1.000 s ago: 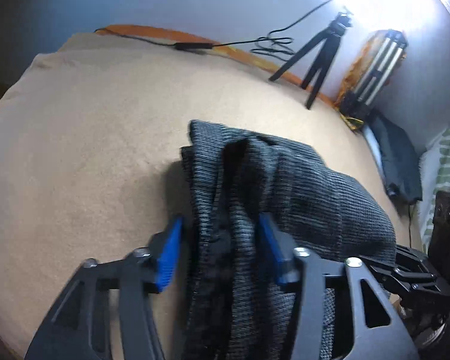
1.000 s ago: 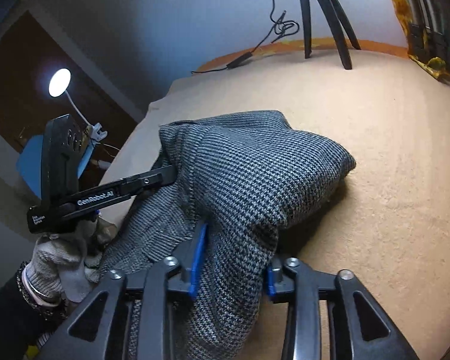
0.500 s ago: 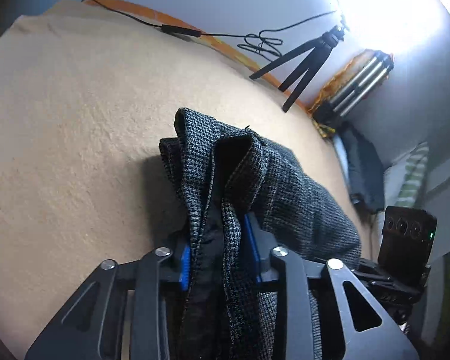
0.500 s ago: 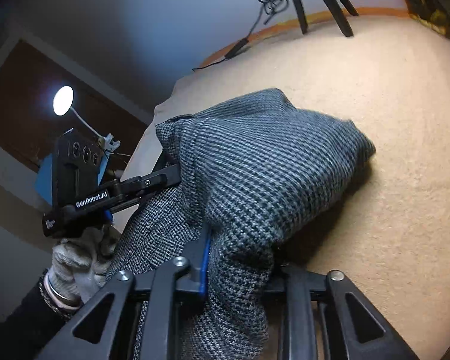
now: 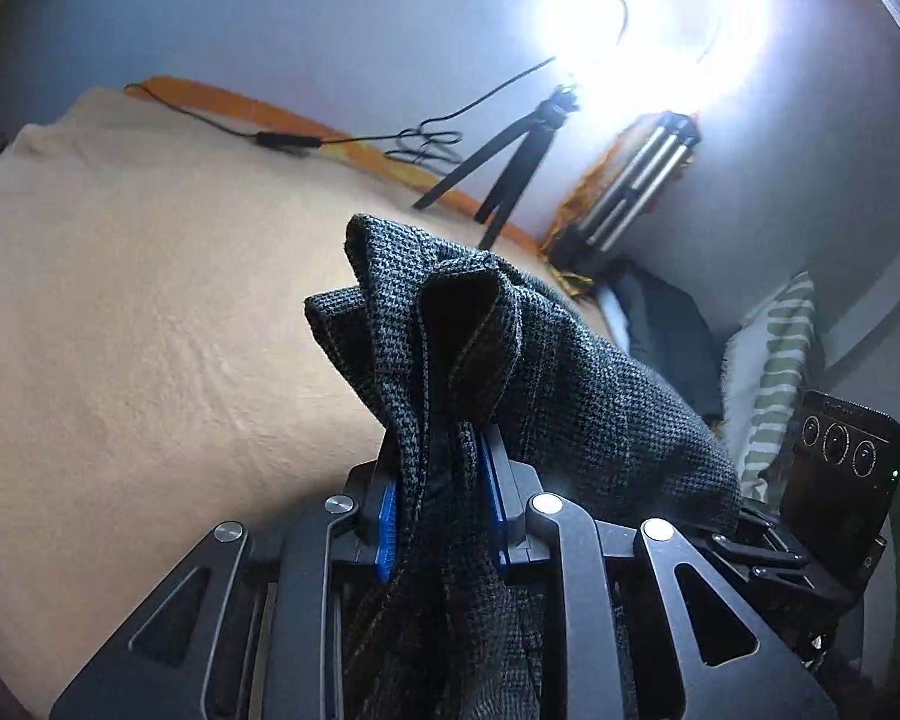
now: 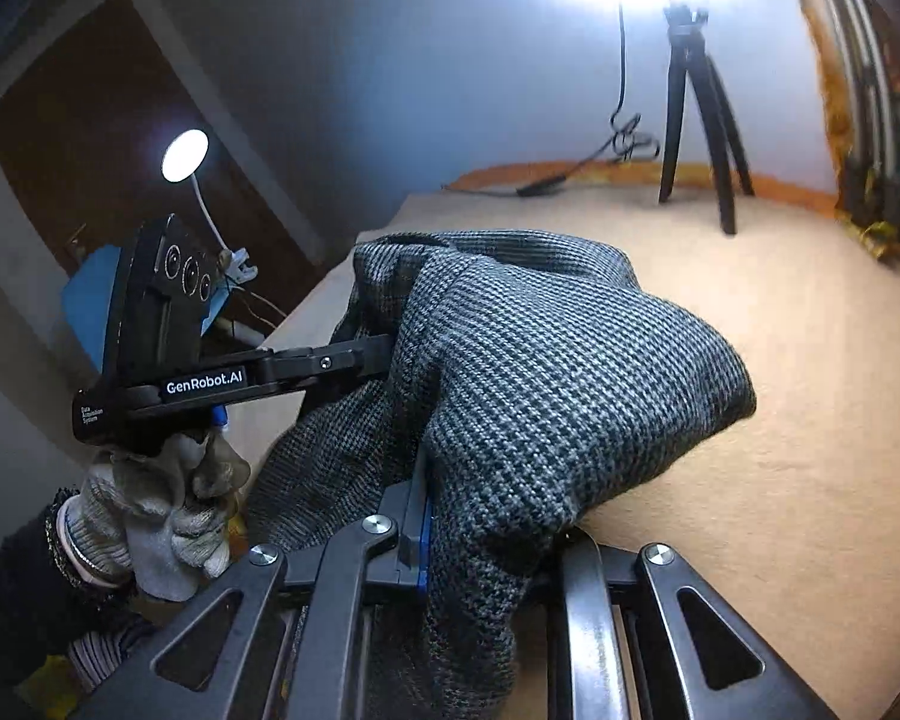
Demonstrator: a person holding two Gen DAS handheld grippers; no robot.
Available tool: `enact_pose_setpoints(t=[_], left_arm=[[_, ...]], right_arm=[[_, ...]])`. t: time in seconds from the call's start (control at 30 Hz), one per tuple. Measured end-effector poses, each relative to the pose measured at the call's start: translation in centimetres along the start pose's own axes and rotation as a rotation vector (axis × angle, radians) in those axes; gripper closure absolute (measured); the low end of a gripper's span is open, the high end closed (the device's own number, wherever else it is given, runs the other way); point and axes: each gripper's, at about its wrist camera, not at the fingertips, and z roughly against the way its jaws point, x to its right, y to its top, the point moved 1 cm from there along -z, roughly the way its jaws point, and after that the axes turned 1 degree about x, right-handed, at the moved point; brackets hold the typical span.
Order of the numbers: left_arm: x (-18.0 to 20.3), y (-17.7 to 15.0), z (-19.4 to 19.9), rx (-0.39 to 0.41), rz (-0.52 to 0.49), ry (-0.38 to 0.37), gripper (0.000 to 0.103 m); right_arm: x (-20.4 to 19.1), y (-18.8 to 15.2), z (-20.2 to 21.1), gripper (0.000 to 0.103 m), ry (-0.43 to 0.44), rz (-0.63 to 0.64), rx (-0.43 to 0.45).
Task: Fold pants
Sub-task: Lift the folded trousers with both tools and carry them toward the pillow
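The pants [image 5: 510, 372] are dark grey houndstooth cloth, bunched and lifted above the tan bed cover [image 5: 150, 330]. My left gripper [image 5: 441, 516] is shut on a thick fold of them between its blue pads. My right gripper [image 6: 486, 534] is shut on another bunch of the same pants [image 6: 558, 372], which drape over it and hide its right pad. In the right wrist view the left gripper [image 6: 366, 360] shows side-on, held by a gloved hand [image 6: 162, 504], its tips buried in the cloth.
A black tripod [image 6: 699, 120] and a cable [image 5: 330, 141] stand at the far edge of the bed by the wall. A folded stand [image 5: 636, 180], dark clothes [image 5: 666, 324] and a striped cloth [image 5: 780, 360] lie at the right. A lamp [image 6: 185, 155] glows at the left.
The left gripper closed on the pants fold a second ago and stays shut. Both grippers have lifted the bunched pants higher off the bed cover.
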Motion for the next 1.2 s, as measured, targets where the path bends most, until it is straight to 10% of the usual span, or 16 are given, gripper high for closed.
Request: enact_pose_setpoints(t=[1.2], left_arm=[[21.7, 0.2, -4.4, 0.092, -0.261, -0.243, 0.089]], right_arm=[[5.4, 0.5, 23.3, 0.091, -0.28, 0.073, 0.25]])
